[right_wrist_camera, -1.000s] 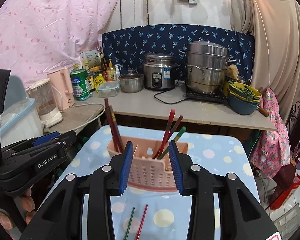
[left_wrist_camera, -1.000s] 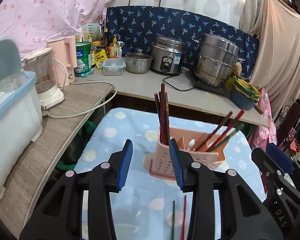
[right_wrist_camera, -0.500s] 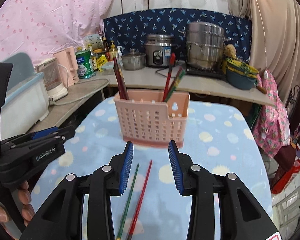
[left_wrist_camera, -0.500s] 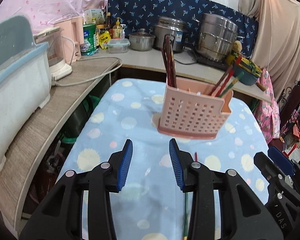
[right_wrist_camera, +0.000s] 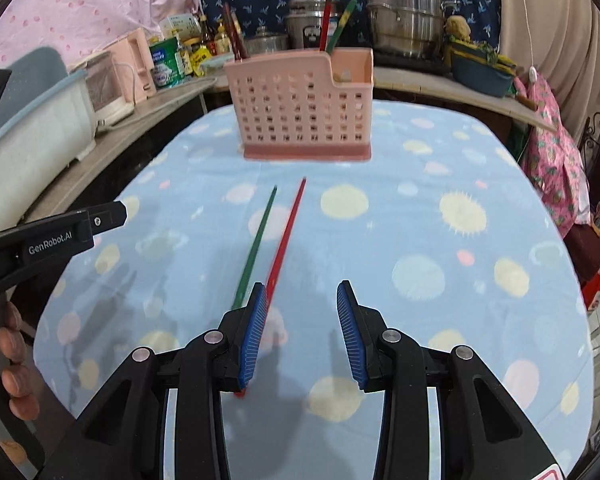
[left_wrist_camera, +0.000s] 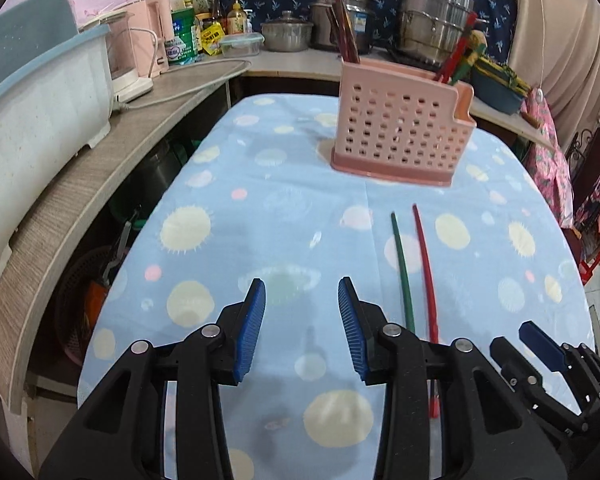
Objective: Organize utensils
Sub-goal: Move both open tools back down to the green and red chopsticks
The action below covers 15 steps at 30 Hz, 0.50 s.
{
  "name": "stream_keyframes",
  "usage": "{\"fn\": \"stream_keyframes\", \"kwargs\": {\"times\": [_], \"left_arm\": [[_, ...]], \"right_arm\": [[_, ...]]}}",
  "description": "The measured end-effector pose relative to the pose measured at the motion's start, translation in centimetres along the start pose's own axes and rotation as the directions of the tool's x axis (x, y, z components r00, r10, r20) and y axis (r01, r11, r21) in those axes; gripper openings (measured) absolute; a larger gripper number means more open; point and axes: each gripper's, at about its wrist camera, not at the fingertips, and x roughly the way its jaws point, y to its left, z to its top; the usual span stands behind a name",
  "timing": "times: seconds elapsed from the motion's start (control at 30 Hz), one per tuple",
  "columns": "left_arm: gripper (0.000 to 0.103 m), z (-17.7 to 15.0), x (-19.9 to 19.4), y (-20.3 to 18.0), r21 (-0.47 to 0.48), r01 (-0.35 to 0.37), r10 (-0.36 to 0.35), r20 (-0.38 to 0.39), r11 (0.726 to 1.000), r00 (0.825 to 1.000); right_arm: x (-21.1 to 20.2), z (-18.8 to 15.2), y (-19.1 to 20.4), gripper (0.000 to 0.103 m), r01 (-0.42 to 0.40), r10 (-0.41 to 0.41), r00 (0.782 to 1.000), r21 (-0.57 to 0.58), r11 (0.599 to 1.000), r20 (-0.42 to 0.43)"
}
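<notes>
Right claw [right_wrist_camera: 301, 300] hovers open; red chopstick [right_wrist_camera: 287, 232] points toward holder [right_wrist_camera: 300, 108].

My left gripper [left_wrist_camera: 302, 326] is black moulded plastic with triangular cut-outs in each arm, round silver rivets at the joints, and ribbed blue pads [left_wrist_camera: 252, 330] lining the inner faces of both jaws. My right gripper [right_wrist_camera: 300, 330] is built the same. Seen from the right camera, the left unit's side carries white "GenRobot.AI" lettering and a small screw behind the jaws.
</notes>
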Motion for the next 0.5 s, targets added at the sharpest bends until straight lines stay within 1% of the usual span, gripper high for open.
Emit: {"fn": "stream_keyframes", "kwargs": {"times": [0.1,0.2,0.4,0.5], "left_arm": [[0.036,-1.2,0.4,0.0,-0.002,0.000,0.000,-0.026,1.000,1.000],[0.036,-2.1,0.8,-0.1,0.006,-0.005,0.005,-0.046,1.000,0.999],[0.036,-3.1,1.0,-0.1,0.012,-0.006,0.007,-0.063,1.000,0.998],[0.036,-3.3,1.1,-0.1,0.015,-0.005,0.006,-0.069,1.000,0.998]], "right_arm": [[0.7,-1.7,0.3,0.036,-0.015,0.015,1.000,0.000,1.000,-0.025],[1.3,-2.5,0.8,0.036,-0.028,0.028,0.999,-0.009,1.000,-0.043],[2.1,-3.1,1.8,0.034,-0.053,0.053,0.997,-0.012,0.999,-0.061],[2.4,-3.2,2.0,0.032,-0.056,0.055,0.996,-0.016,0.998,-0.072]]}}
